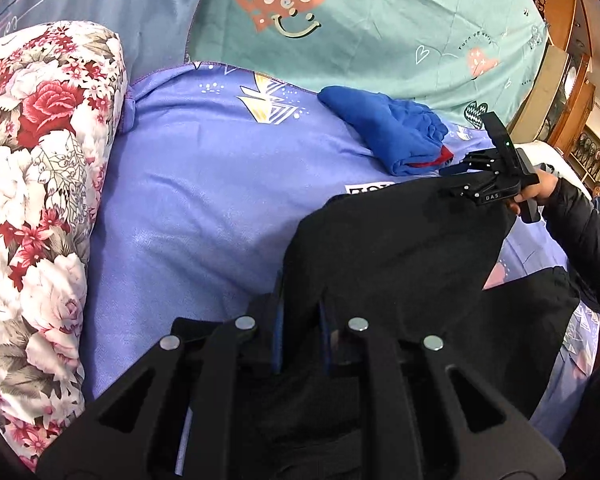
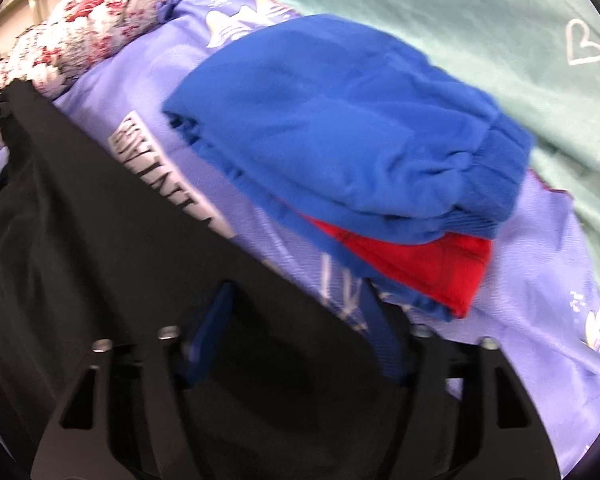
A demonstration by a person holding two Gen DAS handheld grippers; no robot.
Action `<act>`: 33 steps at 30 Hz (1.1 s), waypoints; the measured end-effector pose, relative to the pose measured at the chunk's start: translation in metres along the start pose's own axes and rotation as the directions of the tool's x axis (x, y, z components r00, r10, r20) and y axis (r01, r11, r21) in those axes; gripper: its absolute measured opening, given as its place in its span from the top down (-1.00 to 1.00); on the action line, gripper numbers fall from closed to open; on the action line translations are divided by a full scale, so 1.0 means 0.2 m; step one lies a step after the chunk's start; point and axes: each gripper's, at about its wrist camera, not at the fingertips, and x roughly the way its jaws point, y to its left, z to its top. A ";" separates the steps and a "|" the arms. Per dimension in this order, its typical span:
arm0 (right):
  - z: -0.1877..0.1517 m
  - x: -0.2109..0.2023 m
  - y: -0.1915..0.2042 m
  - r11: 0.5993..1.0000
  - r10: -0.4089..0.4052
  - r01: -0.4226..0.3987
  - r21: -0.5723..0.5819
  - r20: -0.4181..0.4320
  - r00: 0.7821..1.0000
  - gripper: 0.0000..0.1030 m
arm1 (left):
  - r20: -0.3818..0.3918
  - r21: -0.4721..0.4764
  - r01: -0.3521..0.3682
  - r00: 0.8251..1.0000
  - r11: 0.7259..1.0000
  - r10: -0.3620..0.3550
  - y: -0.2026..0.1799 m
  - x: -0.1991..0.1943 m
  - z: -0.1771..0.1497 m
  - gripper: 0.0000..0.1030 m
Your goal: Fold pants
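On the purple bedsheet point(image 1: 188, 200), just in front of the folded blue garment point(image 1: 388, 132), lie the black pants point(image 1: 400, 240). The left gripper point(image 1: 300, 320) is clamped on their edge. The right gripper point(image 2: 296, 320) has its fingers apart around the cloth, not visibly pressing it.

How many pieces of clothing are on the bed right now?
2: the black pants held up between both grippers, and a folded blue garment with red showing, lying behind them on the purple sheet. More may be hidden.
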 end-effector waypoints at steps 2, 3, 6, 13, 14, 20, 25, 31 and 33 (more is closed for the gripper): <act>0.00 -0.01 0.01 1.000 0.013 -0.013 0.002 -0.005 1.000 0.47 | -0.001 -0.002 0.001 1.000 1.000 -0.001 0.00 0.00 0.00 0.75; 0.00 -0.02 0.02 1.000 0.020 -0.020 0.007 -0.002 1.000 0.72 | -0.002 -0.004 -0.002 1.000 1.000 0.002 0.01 0.00 0.00 0.75; -0.01 -0.08 0.05 0.999 0.030 -0.031 0.013 0.024 0.999 0.94 | -0.007 -0.013 -0.021 1.000 1.000 0.021 0.02 0.00 0.00 0.74; -0.09 -0.39 0.09 0.995 0.062 -0.071 0.064 0.134 0.989 0.95 | 0.007 -0.019 -0.058 0.998 0.998 0.058 -0.02 -0.06 0.03 0.75; -0.10 -0.44 0.11 0.996 0.058 -0.068 0.061 0.142 0.988 0.95 | 0.005 -0.022 -0.065 0.998 0.998 0.066 -0.03 -0.07 0.03 0.75; -0.25 -0.79 0.26 0.998 0.049 -0.058 0.035 0.225 0.973 0.95 | 0.006 0.024 -0.091 0.996 0.996 0.091 -0.18 -0.26 -0.01 0.75; -0.45 -1.00 0.43 0.998 0.050 -0.058 0.025 0.264 0.963 0.95 | 0.041 0.047 -0.083 0.996 0.995 0.081 -0.30 -0.45 -0.09 0.74; -0.69 -1.12 0.63 0.995 0.089 -0.100 0.025 0.285 0.954 0.95 | 0.045 0.056 -0.086 0.996 0.995 0.083 -0.39 -0.61 -0.28 0.74; -0.76 -1.12 0.71 0.993 0.107 -0.117 0.022 0.281 0.954 0.95 | 0.037 0.050 -0.087 0.996 0.995 0.086 -0.41 -0.63 -0.36 0.74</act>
